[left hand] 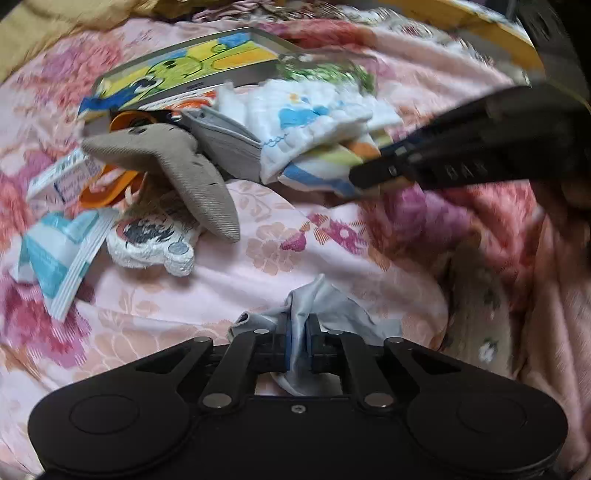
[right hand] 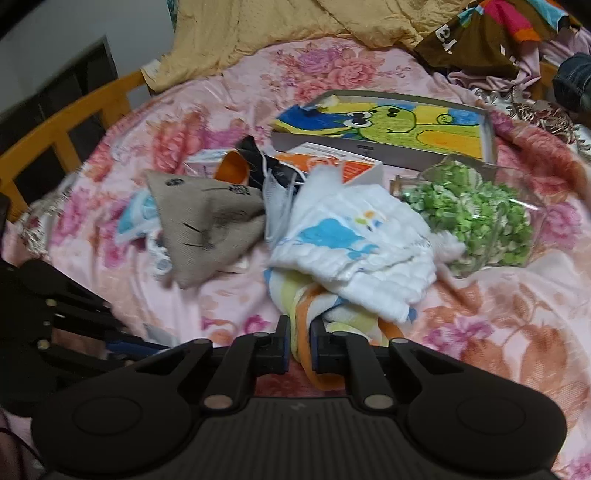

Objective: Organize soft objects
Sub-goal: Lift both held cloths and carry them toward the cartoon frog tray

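My left gripper (left hand: 297,343) is shut on a crumpled grey-blue cloth (left hand: 332,306) that lies on the pink floral bedspread (left hand: 258,258). My right gripper (right hand: 299,347) is shut on the edge of a striped orange, yellow and blue towel (right hand: 306,306). In the left wrist view the right gripper (left hand: 369,181) comes in from the right onto that towel (left hand: 321,173). A white gauze cloth with a blue whale (right hand: 354,243) lies on top of the towel. A beige plush toy (right hand: 199,221) lies left of it, and a small white cartoon towel (left hand: 151,240) below that.
A metal tin with a frog drawing (right hand: 388,122) sits behind the pile, with an orange box (right hand: 332,162) and a clear bag of green bits (right hand: 476,214). A blue-and-white packet (left hand: 55,258) lies at the left. A wooden bed rail (right hand: 62,125) and a yellow blanket (right hand: 277,22) border the bed.
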The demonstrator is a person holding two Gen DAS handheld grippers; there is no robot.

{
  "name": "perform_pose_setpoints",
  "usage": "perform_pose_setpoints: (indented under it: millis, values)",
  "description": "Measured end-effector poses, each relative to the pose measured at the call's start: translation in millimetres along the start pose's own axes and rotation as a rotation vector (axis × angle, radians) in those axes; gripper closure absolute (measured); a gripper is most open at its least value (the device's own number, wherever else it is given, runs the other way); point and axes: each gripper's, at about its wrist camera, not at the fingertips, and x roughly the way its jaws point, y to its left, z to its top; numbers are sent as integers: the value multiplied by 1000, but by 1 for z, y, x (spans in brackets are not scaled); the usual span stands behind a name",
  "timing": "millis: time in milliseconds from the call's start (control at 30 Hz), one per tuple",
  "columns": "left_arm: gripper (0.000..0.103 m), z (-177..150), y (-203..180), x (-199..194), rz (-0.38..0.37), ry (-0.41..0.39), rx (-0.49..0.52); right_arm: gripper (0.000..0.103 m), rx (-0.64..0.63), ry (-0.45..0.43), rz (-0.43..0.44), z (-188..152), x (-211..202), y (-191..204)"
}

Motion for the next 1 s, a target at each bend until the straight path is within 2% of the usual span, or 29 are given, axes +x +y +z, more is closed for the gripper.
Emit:
perform_pose_setpoints:
  millis: [233, 333, 433, 500, 667, 733, 800, 867, 1000]
  values:
    - [98, -1, 16, -8, -78, -59, -173, 98, 76, -77, 117, 1, -16, -8]
    - [98, -1, 15, -14, -82, -105, -180, 100, 66, -83, 93, 0, -18, -8]
    - [98, 0, 12, -19, -67, -136, -165, 99, 51, -85, 17, 0, -17, -4]
    - [98, 0, 12, -21, -67, -139, -174, 94, 57, -84, 1, -1, -17, -5]
    - [98, 0, 17, -23, -62, -157, -195, 66, 44, -64, -54, -2, -10, -3]
    - [98, -1, 18, -25, -60, -170, -203, 62, 14, -43, -86, -3, -3, 1]
    - [98, 0, 20, -26, -58, -184, -212, 63, -22, -16, -125, -3, 6, 7]
    - [98, 0, 21, -27, -58, -196, -220, 85, -57, 8, -181, -5, 14, 11]
    - [98, 1, 22, -31, -66, -229, -232, 91, -96, -26, -160, -8, 10, 19]
